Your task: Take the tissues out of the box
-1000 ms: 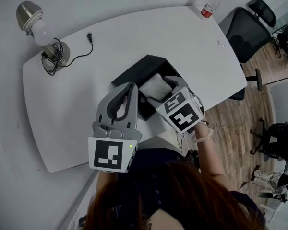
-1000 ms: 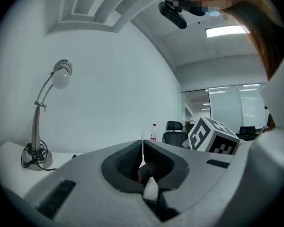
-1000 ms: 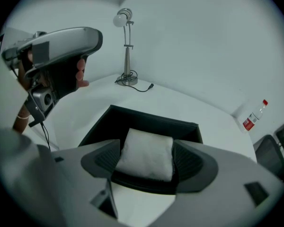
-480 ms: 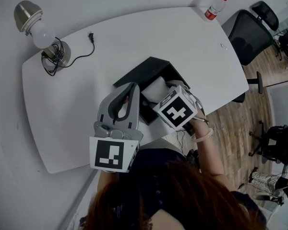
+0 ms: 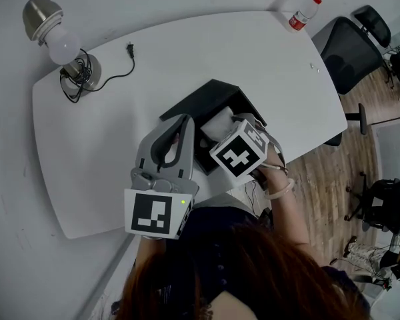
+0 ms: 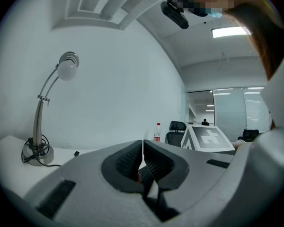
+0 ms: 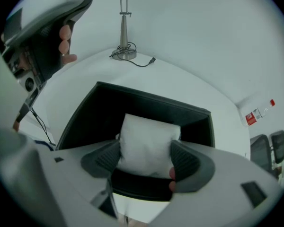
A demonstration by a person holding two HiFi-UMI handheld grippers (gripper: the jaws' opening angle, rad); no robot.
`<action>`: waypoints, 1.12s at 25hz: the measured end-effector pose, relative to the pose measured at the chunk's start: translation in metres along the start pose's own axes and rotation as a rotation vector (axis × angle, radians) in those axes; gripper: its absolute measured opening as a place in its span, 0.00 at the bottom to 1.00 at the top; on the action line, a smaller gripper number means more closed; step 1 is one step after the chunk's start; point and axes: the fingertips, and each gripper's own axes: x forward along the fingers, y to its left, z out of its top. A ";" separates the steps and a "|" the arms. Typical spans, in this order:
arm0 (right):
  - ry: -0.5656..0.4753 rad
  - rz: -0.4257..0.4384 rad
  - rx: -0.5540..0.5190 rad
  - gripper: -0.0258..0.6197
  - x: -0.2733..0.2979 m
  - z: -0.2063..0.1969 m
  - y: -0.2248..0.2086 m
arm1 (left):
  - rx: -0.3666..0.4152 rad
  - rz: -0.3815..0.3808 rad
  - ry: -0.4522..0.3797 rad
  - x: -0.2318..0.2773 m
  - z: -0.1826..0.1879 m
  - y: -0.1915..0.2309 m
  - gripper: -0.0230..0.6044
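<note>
Head view shows you working at a white table (image 5: 120, 145) with rounded corners. It stands against a plain pale wall, with wood-plank floor (image 5: 327, 172) to the right of your right tongs. Far beyond the left tongs, a brushed-metal gooseneck lamp (image 5: 57, 42) with a bare bulb sits on a round base, its black cord (image 5: 113, 79) coiled round it and trailing to a loose plug. Well beyond the right tongs, a clear bottle (image 5: 303, 15) with a red cap and label lies at the table's far corner, and a black office chair (image 5: 350, 45) stands just past it.

Your left tongs (image 6: 142, 148) are pressed together with nothing between the ribbed dark pads. They hang just left of the black box (image 5: 200, 102).

Your right tongs (image 7: 146, 149) stand wide over the near end of that box, astride the tissue pack (image 7: 149, 129). The pack's sides reach both pads, but you cannot tell from here whether they squeeze it.

The box is open upward, matte black, with straight thin walls and square corners. In the right gripper view its broader side runs crosswise to those tongs.

The pack sits inside the box at its near end. It runs lengthwise away from the right tongs toward the box's far wall, with its far edge slanting a little. It is white, soft and pillow-like, with rounded corners and a faintly creased skin.
</note>
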 end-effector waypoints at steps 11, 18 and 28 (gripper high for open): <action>-0.038 -0.019 -0.020 0.49 -0.007 0.003 -0.003 | 0.021 0.004 -0.008 -0.007 0.002 -0.005 0.08; -0.091 -0.043 -0.021 0.48 -0.015 0.005 -0.003 | 0.039 0.015 -0.008 -0.018 0.002 -0.008 0.08; -0.249 -0.128 -0.023 0.48 -0.043 0.013 -0.004 | 0.077 0.013 -0.033 -0.037 0.007 -0.018 0.08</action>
